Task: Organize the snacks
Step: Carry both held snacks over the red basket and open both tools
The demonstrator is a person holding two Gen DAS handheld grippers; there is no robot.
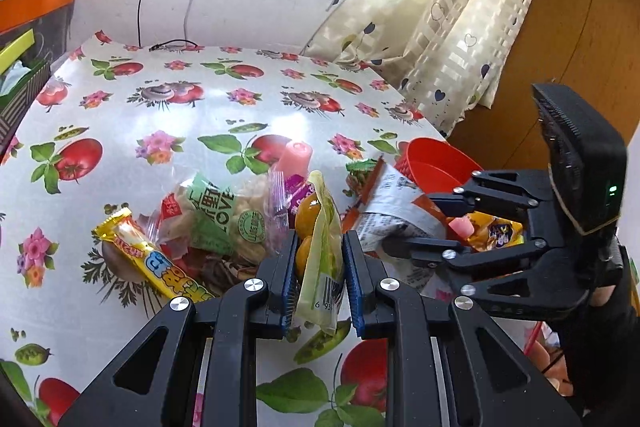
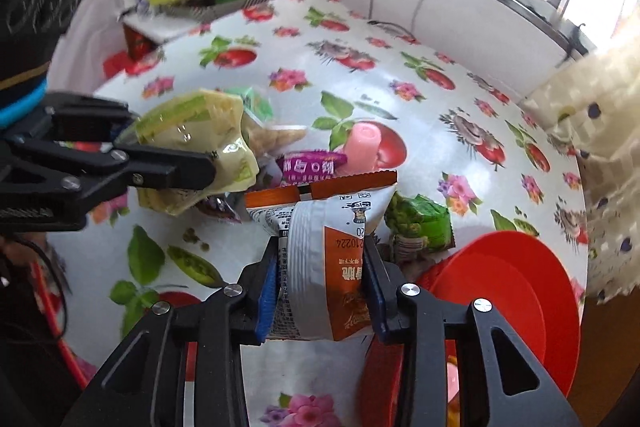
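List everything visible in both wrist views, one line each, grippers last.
Green translucent snack packet: one, pale green, between the left gripper's pads.
Orange-and-silver foil snack packet: one, between the right gripper's pads.
Yellow wrapped snack bar: one, yellow, on the table at the pile's left.
Clear bag of biscuits: one, green label, in the pile.
Pink jelly cup: one, pink, behind the pile.
Small green packet: one, green, beside the bowl.
Red plastic bowl: one, red, at the table's edge.
Fruit-print tablecloth: one, white, covering the table.
Left gripper: black, shut on the green packet.
Right gripper: black, shut on the foil packet.
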